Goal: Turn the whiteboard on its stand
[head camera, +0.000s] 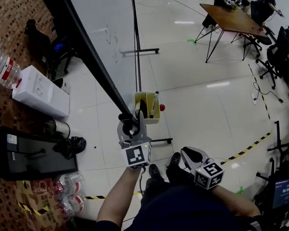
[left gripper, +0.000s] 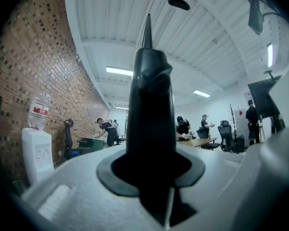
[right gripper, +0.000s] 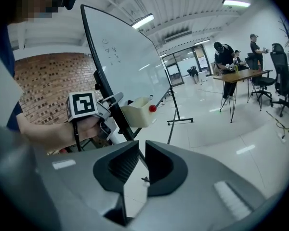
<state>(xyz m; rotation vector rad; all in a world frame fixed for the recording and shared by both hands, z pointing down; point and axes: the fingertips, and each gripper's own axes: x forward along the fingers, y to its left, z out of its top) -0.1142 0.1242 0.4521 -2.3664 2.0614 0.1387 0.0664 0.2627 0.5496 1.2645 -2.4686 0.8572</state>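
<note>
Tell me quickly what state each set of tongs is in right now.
Left tongs: closed on the whiteboard's black frame.
Right tongs: slightly open, empty.

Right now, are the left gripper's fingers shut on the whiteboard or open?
Shut: the left gripper clamps the black frame edge of the white whiteboard.

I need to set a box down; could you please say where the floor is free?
Free: the floor between the whiteboard's stand and the wooden table. Crowded: along the brick wall, with water dispenser, black case and bottles.
</note>
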